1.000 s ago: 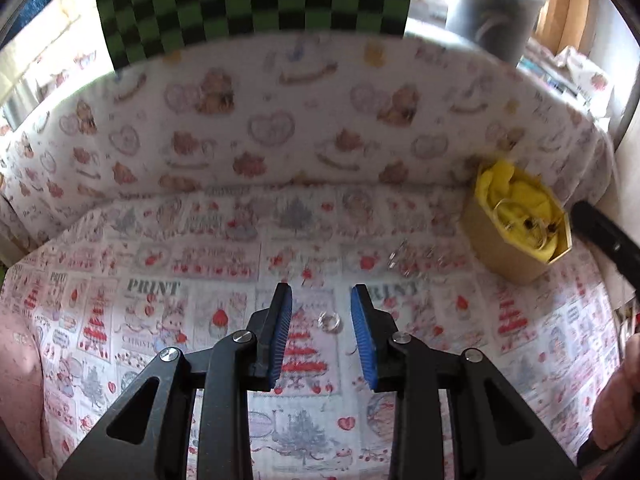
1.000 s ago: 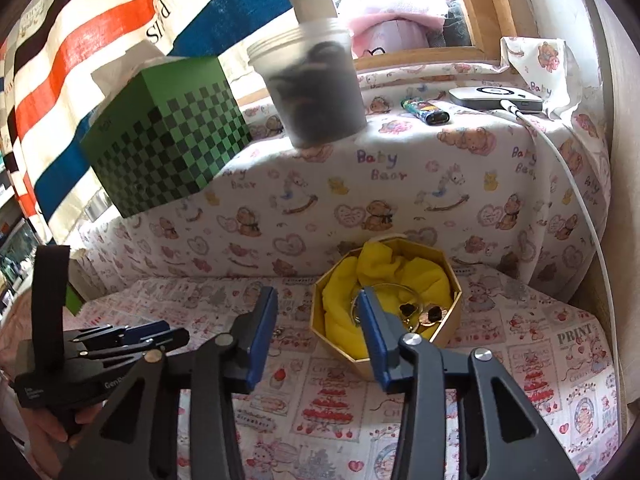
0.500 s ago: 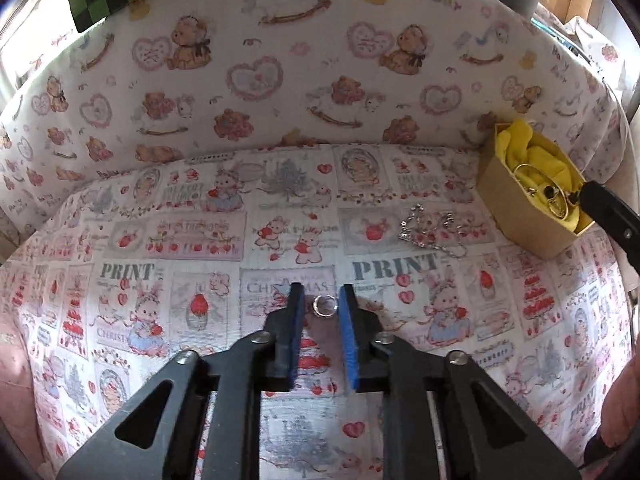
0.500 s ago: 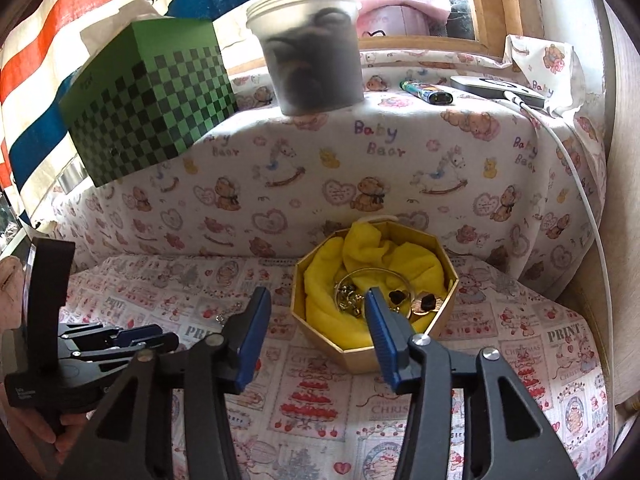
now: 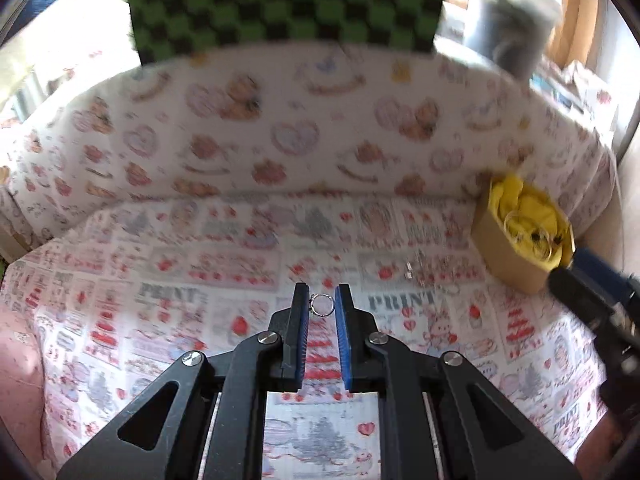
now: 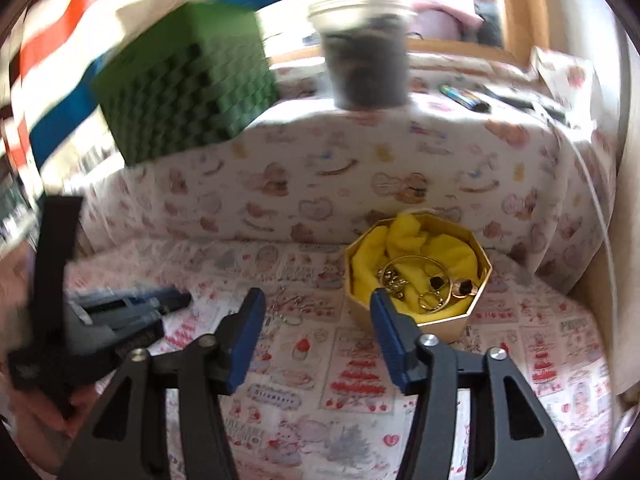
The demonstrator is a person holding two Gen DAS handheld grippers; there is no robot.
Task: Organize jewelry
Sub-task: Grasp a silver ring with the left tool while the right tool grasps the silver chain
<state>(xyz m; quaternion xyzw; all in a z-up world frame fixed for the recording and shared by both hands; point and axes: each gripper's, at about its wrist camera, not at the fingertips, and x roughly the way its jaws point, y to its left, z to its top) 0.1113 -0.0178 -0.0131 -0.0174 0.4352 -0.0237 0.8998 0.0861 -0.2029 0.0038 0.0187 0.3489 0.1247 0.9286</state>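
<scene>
Two blue fingers [image 5: 301,320] of the left gripper [image 5: 321,306] pinch a small silver ring [image 5: 321,305] above the printed cloth [image 5: 200,320]. The right gripper [image 6: 316,312] is spread wide and holds nothing, near the yellow-lined box [image 6: 416,276] of gold jewelry [image 6: 428,284].

Small silver ring [image 5: 321,305], upright, pinched between blue pads [image 5: 305,322]. Silver chain [image 6: 289,307] on cloth. Gold pieces in yellow-lined octagonal box [image 6: 472,308].

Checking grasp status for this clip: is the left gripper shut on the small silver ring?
Shut on it: the left gripper has the silver ring pinched between its blue pads.
</scene>
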